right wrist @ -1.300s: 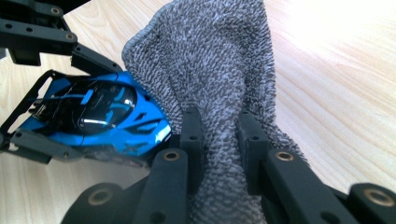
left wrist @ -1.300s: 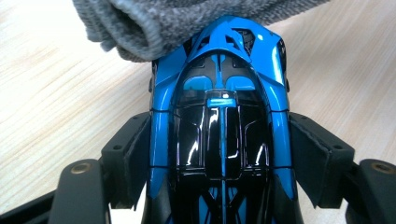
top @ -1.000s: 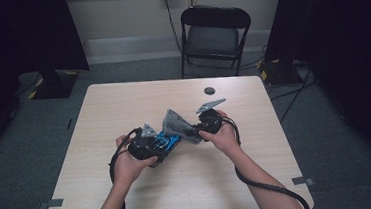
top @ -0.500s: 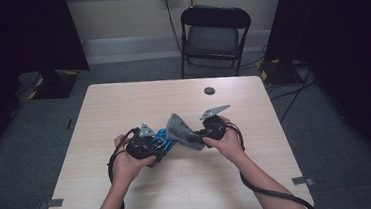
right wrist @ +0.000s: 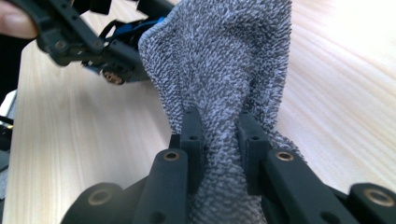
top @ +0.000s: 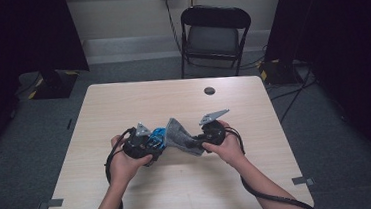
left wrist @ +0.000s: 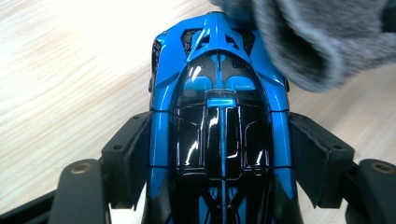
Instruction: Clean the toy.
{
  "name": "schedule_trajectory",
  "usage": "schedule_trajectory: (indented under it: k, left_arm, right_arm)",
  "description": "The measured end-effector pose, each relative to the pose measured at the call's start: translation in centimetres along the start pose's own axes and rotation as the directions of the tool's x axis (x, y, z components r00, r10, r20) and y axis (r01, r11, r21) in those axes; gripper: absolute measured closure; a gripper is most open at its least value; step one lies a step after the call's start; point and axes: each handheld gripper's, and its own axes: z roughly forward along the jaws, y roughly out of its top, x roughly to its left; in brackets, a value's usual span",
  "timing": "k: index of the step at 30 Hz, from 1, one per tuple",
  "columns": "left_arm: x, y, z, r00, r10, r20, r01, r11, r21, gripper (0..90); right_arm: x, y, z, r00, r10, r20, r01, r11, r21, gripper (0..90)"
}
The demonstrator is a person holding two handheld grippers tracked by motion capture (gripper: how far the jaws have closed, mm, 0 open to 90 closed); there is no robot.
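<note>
A glossy blue and black toy car (left wrist: pixel 219 121) is clamped by its sides between the jaws of my left gripper (left wrist: pixel 219 158), nose pointing away. In the high view the toy car (top: pixel 157 136) sits just above the table, in my left gripper (top: pixel 146 141). A grey terry cloth (right wrist: pixel 224 65) is bunched between the jaws of my right gripper (right wrist: pixel 219 140), which is shut on it. The cloth (top: pixel 180 135) reaches from my right gripper (top: pixel 201 141) across to the car's front and touches it. That cloth (left wrist: pixel 317 42) covers the car's nose at the upper right of the left gripper view.
The light wooden table (top: pixel 190 189) has a small dark round cap (top: pixel 209 90) near its far edge. A black folding chair (top: pixel 214 37) stands behind the table. Cables trail from both grippers toward the table's near edge.
Both hands, with car and cloth, have shifted slightly to the left and toward me; the grips are unchanged.
</note>
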Motion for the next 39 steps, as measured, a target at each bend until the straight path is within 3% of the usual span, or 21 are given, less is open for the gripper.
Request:
schedule_trajectory:
  k: [4,6,8,10,16,20,26,31,39]
  left_arm:
    - [0.3,-0.1,-0.2,0.9998,-0.020,0.004,0.020,0.9998,-0.007,28.6]
    - [0.4,-0.1,-0.4,0.9996,-0.027,0.004,0.027,0.9996,-0.013,28.6]
    - [0.5,0.0,-0.6,0.9993,-0.036,0.011,0.036,0.9991,-0.022,28.6]
    - [0.5,0.1,-0.7,0.9994,-0.033,0.014,0.033,0.9990,-0.028,28.6]
    - [0.1,0.8,-1.1,0.9994,-0.026,0.023,0.028,0.9984,-0.050,28.6]
    - [-0.3,1.3,-1.5,0.9995,-0.015,0.028,0.017,0.9977,-0.066,28.6]
    - [-0.4,1.7,-2.0,0.9993,-0.009,0.036,0.012,0.9969,-0.078,28.6]
    - [-0.2,1.3,-1.8,0.9989,-0.032,0.035,0.034,0.9966,-0.075,28.5]
    - [-0.1,1.5,-1.7,0.9984,-0.039,0.041,0.042,0.9962,-0.077,28.5]
  right_arm:
    - [0.1,-0.1,-0.2,1.0000,-0.006,0.004,0.006,1.000,0.000,75.9]
    - [-0.2,-0.2,-0.7,0.9994,0.000,0.033,0.000,1.000,-0.016,75.9]
    - [-1.0,-0.3,-1.3,0.9970,0.036,0.068,-0.033,0.999,-0.039,76.0]
    - [-1.9,-0.4,-1.9,0.9910,0.056,0.122,-0.051,0.998,-0.046,76.1]
    - [-3.7,-0.8,-2.3,0.9690,0.130,0.210,-0.122,0.991,-0.052,76.1]
    - [-3.5,-0.6,-1.4,0.9673,0.127,0.220,-0.122,0.992,-0.038,76.1]
    - [-1.9,0.4,0.7,0.9784,0.084,0.189,-0.084,0.996,-0.007,76.1]
    - [-0.4,1.2,1.9,0.9895,0.045,0.137,-0.044,0.999,-0.009,76.1]
    - [0.9,1.5,3.1,0.9967,-0.001,0.081,0.001,1.000,0.009,76.2]
